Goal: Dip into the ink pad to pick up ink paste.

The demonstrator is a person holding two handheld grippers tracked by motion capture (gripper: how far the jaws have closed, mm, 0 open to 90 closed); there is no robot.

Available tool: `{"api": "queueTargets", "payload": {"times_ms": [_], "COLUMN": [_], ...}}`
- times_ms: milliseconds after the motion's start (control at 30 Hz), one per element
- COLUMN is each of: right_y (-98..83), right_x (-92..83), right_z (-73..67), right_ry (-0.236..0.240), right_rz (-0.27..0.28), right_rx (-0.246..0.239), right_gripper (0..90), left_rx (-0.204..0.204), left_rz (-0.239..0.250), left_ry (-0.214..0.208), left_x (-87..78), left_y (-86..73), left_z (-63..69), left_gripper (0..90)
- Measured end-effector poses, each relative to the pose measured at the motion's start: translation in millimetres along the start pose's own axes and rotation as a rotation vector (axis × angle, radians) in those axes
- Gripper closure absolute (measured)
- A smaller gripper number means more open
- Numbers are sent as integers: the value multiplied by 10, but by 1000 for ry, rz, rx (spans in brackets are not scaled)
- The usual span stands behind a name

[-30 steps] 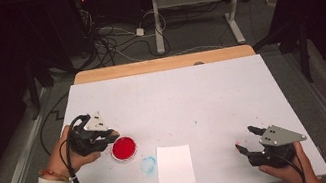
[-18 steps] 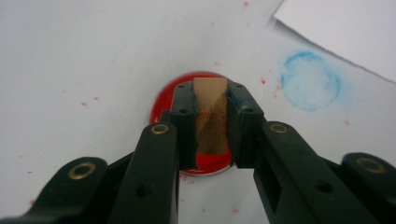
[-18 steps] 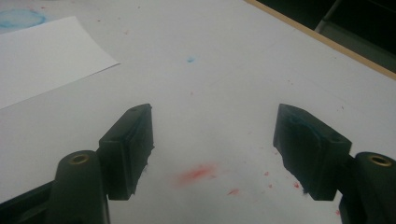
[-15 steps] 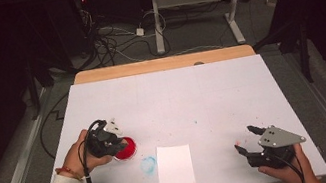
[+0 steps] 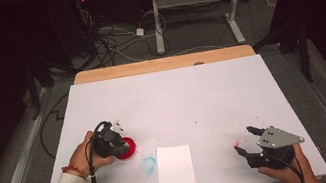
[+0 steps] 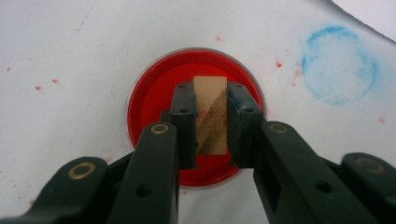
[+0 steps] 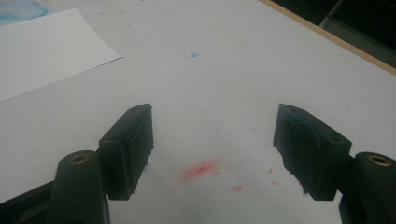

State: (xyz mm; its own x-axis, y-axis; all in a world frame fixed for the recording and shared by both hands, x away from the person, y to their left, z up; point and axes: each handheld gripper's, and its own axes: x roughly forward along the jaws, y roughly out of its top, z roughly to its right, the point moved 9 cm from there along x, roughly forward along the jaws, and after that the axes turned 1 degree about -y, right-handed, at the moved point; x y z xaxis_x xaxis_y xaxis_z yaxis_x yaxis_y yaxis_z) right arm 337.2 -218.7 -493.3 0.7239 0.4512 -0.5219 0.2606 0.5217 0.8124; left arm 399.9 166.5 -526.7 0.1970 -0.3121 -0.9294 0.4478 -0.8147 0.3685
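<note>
Overhead, the left gripper sits over a red dish at the near left of the bench, with a white sheet to its right. The right gripper rests near right. Along the left gripper, jaws clamp a tan block above the red dish. Along the right gripper, jaws stand apart.

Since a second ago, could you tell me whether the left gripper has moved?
Yes. The left gripper has come in from the table's left side toward the sheet of paper, and now sits over the red dish.
</note>
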Motion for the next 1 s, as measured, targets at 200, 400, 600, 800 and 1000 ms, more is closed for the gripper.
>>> {"api": "queueTargets", "payload": {"times_ms": [200,400,600,800,1000], "right_y": [8,15,20,19,22], "right_x": [-1,2,1,0,1], "right_z": [-9,-7,0,-3,-1], "right_ry": [1,2,2,3,2], "right_rz": [1,4,6,6,7], "right_rx": [1,1,-1,-3,-6], "right_gripper": [291,290,289,290,289], "left_rx": [-5,-9,-12,-15,-19], "left_rz": [3,5,8,12,21], "left_ry": [-2,-1,-2,-4,-6], "left_x": [8,15,18,23,25], "left_y": [1,5,2,1,-2], "left_z": [-7,-2,-3,-3,-2], "left_gripper": [737,737,737,736,737]}}
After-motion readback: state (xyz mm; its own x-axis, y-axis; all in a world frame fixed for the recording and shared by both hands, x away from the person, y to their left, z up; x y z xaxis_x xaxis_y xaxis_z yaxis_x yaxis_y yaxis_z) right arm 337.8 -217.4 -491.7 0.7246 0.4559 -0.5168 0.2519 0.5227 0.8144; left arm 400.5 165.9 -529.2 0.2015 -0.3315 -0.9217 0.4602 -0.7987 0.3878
